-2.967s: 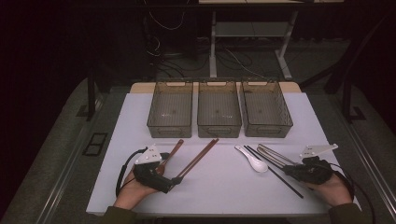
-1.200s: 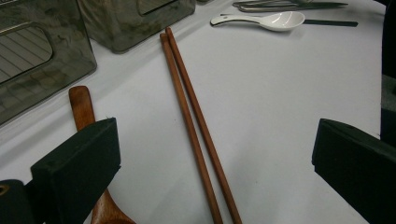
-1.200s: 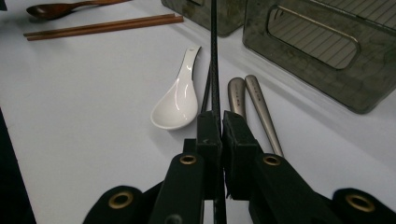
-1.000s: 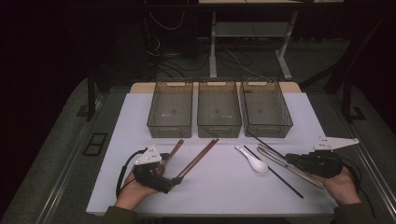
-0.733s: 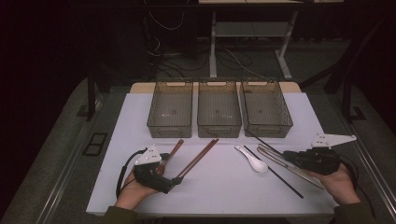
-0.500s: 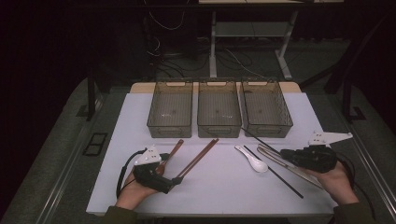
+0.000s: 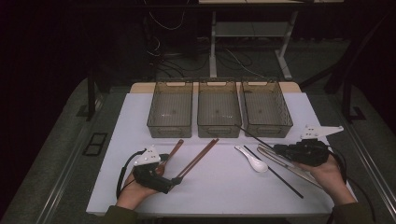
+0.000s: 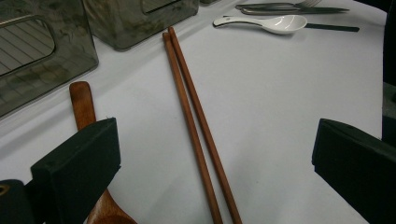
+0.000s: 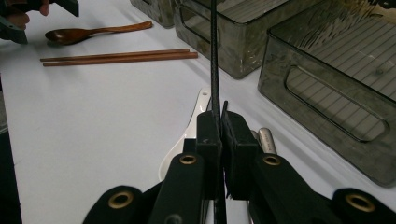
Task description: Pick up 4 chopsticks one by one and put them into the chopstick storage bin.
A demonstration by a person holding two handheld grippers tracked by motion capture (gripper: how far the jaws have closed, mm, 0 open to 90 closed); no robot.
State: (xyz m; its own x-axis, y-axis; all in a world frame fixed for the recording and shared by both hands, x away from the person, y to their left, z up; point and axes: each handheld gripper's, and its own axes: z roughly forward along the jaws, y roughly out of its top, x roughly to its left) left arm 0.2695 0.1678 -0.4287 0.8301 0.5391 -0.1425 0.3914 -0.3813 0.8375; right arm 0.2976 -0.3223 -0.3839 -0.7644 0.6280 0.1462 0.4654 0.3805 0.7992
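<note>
A black chopstick (image 9: 214,56) is pinched between the closed jaws of the right gripper (image 9: 219,126), its free end reaching ahead of them toward the bins (image 7: 266,109). The left gripper (image 8: 212,154) is held spread, with brown chopsticks (image 8: 196,121) lying between its jaws, untouched.

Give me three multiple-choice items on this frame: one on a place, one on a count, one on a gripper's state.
1. Where does the white spoon lie?
A. in a bin
B. on the table
C. in the left gripper

2. How many bins stand in the row?
A. two
B. three
C. four

3. The right gripper is
A. open, holding nothing
B. shut on a black chopstick
C. shut on the wooden spoon

Key: 1 B, it rests on the white top beside the metal cutlery; 2 B, three stand side by side; 3 B, the jaws pinch the black stick.
</note>
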